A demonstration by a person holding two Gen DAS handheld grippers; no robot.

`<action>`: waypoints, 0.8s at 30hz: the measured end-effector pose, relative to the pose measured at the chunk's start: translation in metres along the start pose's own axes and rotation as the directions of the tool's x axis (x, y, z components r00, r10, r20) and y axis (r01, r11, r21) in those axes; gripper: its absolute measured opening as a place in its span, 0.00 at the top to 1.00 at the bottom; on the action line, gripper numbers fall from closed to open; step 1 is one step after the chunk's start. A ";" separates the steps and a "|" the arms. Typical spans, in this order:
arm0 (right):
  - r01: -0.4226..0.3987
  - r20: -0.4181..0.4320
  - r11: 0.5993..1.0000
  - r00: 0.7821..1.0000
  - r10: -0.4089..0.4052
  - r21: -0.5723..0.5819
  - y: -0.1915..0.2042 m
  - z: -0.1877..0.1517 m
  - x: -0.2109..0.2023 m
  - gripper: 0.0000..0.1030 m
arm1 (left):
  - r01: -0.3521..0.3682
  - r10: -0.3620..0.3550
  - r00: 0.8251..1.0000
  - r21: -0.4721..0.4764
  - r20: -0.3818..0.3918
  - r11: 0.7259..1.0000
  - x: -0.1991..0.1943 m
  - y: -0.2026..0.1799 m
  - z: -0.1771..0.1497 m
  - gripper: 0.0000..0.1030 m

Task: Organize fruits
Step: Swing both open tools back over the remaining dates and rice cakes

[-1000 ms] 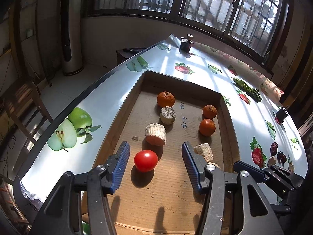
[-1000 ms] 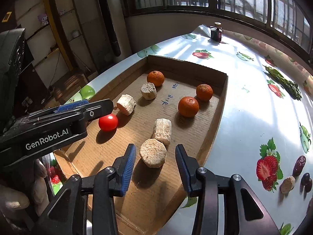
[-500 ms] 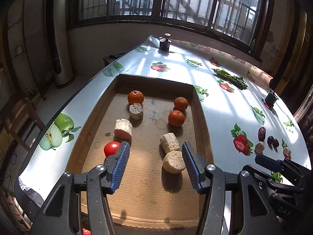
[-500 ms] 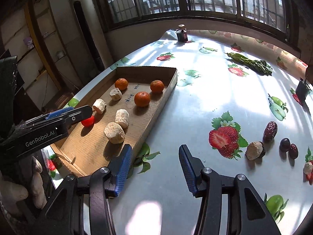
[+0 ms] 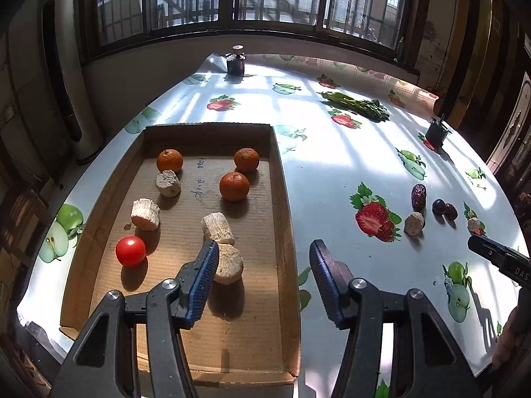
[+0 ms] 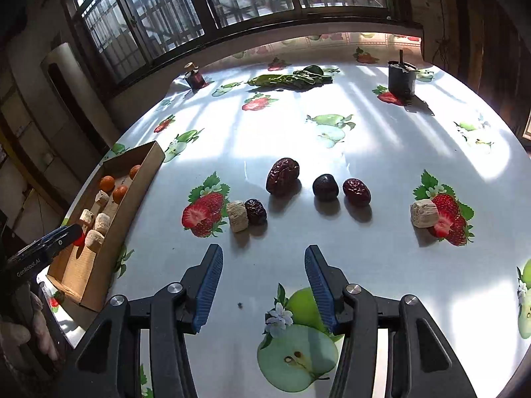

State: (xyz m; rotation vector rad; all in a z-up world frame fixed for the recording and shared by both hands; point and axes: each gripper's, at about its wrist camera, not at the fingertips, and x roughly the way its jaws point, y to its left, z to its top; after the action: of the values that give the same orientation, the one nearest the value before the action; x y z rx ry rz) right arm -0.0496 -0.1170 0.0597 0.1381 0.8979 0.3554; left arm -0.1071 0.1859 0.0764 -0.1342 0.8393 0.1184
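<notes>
Shallow brown cardboard tray (image 5: 282, 219) on fruit-print white counter (image 5: 332, 165) held three oranges (image 5: 234, 186), one red tomato (image 5: 130, 251) and pale rough cylinder pieces (image 5: 217, 228). Dark wrinkled dates (image 6: 282, 176) lay loose on the counter, well apart from the tray. Left claw (image 5: 264, 282) spread, empty, over the tray's right wall. Right claw (image 6: 262, 285) empty, its jaws just opened wider, spread above bare counter.

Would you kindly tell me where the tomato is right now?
In the left wrist view, the tomato sits in the cardboard tray's near-left area, just below a pale chunk.

empty right hand-held gripper (image 6: 262, 285) above dates (image 6: 282, 176).
</notes>
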 end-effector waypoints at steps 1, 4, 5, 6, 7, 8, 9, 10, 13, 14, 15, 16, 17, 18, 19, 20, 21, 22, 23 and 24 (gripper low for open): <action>0.016 0.004 1.000 1.000 -0.016 0.019 -0.012 0.000 -0.004 0.46 | 0.004 -0.004 1.000 0.004 -0.004 1.000 0.001 -0.003 0.000 0.45; 0.070 0.003 0.995 0.998 -0.070 0.078 -0.045 -0.003 -0.012 0.43 | 0.017 -0.017 1.000 0.011 -0.014 1.000 0.005 -0.010 0.000 0.45; 0.084 0.003 0.992 0.996 -0.085 0.098 -0.057 -0.004 -0.015 0.43 | 0.022 -0.022 1.000 0.013 -0.017 1.000 0.006 -0.013 0.000 0.45; 0.096 0.003 0.988 0.995 -0.097 0.119 -0.068 -0.006 -0.018 0.43 | 0.029 -0.028 0.999 0.015 -0.019 0.999 0.007 -0.017 0.000 0.45; 0.106 0.002 0.985 0.994 -0.107 0.139 -0.078 -0.007 -0.020 0.43 | 0.036 -0.036 0.999 0.018 -0.020 0.999 0.008 -0.020 -0.001 0.45; 0.114 0.000 0.981 0.993 -0.115 0.159 -0.088 -0.009 -0.023 0.43 | 0.044 -0.043 0.999 0.021 -0.020 0.999 0.009 -0.024 -0.001 0.45; 0.120 -0.001 0.977 0.993 -0.121 0.176 -0.096 -0.011 -0.026 0.43 | 0.052 -0.051 0.998 0.027 -0.020 0.998 0.010 -0.028 -0.001 0.45; 0.123 -0.003 0.974 0.992 -0.125 0.190 -0.102 -0.011 -0.027 0.43 | 0.060 -0.059 0.998 0.035 -0.021 0.998 0.011 -0.032 -0.001 0.45; 0.123 -0.003 0.970 0.992 -0.125 0.210 -0.113 -0.009 -0.032 0.43 | 0.094 -0.091 0.995 0.064 -0.036 0.994 0.013 -0.050 -0.003 0.45; 0.122 0.001 0.970 0.992 -0.125 0.208 -0.113 -0.006 -0.034 0.43 | 0.107 -0.104 0.994 0.074 -0.044 0.992 0.015 -0.055 -0.003 0.45; 0.122 0.005 0.971 0.992 -0.126 0.204 -0.113 -0.003 -0.034 0.43 | 0.122 -0.118 0.992 0.085 -0.054 0.989 0.016 -0.062 -0.004 0.45; 0.121 0.009 0.973 0.992 -0.125 0.199 -0.111 0.001 -0.035 0.43 | 0.135 -0.130 0.990 0.094 -0.062 0.986 0.017 -0.068 -0.005 0.45; 0.117 0.011 0.974 0.993 -0.122 0.194 -0.110 0.006 -0.035 0.43 | 0.144 -0.138 0.988 0.104 -0.068 0.984 0.019 -0.074 -0.005 0.45; 0.113 0.012 0.975 0.993 -0.118 0.189 -0.108 0.010 -0.034 0.43 | 0.152 -0.144 0.987 0.114 -0.071 0.982 0.020 -0.079 -0.005 0.45; 0.110 0.011 0.977 0.993 -0.114 0.184 -0.106 0.015 -0.033 0.43 | 0.159 -0.151 0.986 0.122 -0.074 0.980 0.020 -0.084 -0.005 0.45; 0.110 0.007 0.978 0.994 -0.113 0.176 -0.104 0.019 -0.030 0.42 | 0.166 -0.158 0.985 0.128 -0.076 0.978 0.021 -0.089 -0.004 0.45; 0.118 0.004 0.979 0.993 -0.120 0.165 -0.102 0.023 -0.026 0.40 | 0.175 -0.166 0.983 0.132 -0.077 0.976 0.022 -0.093 -0.003 0.45; 0.134 0.004 0.979 0.991 -0.136 0.155 -0.100 0.026 -0.022 0.40 | 0.188 -0.178 0.981 0.135 -0.079 0.973 0.024 -0.099 -0.001 0.45; 0.155 0.001 0.977 0.988 -0.157 0.145 -0.099 0.028 -0.016 0.40 | 0.198 -0.188 0.979 0.138 -0.080 0.970 0.025 -0.103 0.002 0.45; 0.174 -0.006 0.975 0.985 -0.175 0.136 -0.098 0.030 -0.010 0.40 | 0.209 -0.199 0.977 0.144 -0.078 0.967 0.027 -0.109 0.004 0.45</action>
State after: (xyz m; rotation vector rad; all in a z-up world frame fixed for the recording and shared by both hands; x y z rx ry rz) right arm -0.0076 -0.2106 0.0595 0.1845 0.9209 0.1302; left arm -0.0690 0.0811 0.0665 -0.0811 0.8894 -0.1439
